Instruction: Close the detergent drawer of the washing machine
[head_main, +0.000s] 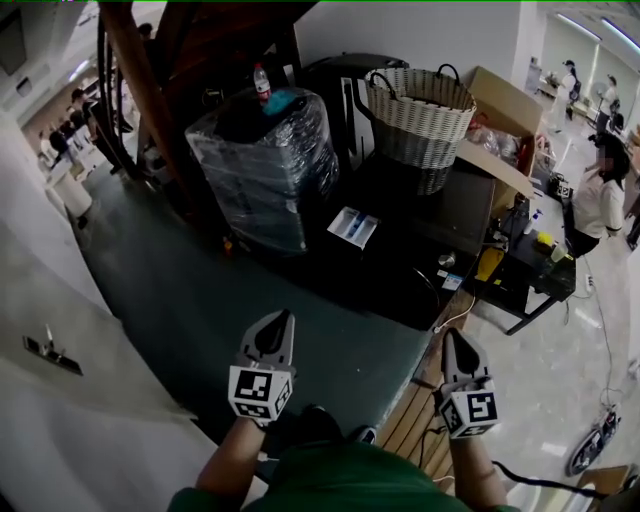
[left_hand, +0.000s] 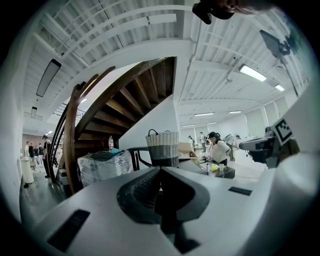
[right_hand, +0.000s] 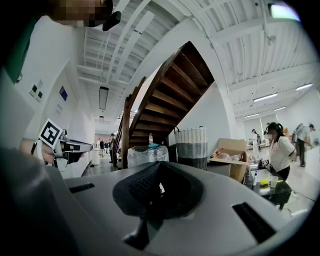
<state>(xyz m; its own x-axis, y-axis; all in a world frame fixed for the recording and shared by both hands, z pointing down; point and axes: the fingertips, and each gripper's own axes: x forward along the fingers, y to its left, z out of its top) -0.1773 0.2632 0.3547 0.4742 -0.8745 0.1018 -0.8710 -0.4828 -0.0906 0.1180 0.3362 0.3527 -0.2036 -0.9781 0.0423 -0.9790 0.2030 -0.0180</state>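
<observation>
No washing machine or detergent drawer shows in any view. In the head view my left gripper (head_main: 277, 322) is held low over the dark green floor (head_main: 190, 300), pointing forward, its jaws together with nothing between them. My right gripper (head_main: 450, 340) hangs beside it to the right, over the floor's edge, also shut and empty. In the left gripper view the left gripper (left_hand: 160, 172) has its dark pads meeting. The right gripper (right_hand: 159, 167) looks the same in the right gripper view. Both point towards the staircase area.
Ahead stand a plastic-wrapped block (head_main: 265, 165) with a bottle on top, a woven basket (head_main: 418, 115), a cardboard box (head_main: 500, 120) and a wooden staircase (left_hand: 130, 105). A low dark table (head_main: 520, 275) and people (head_main: 600, 195) are at right. A white surface (head_main: 60, 330) rises at left.
</observation>
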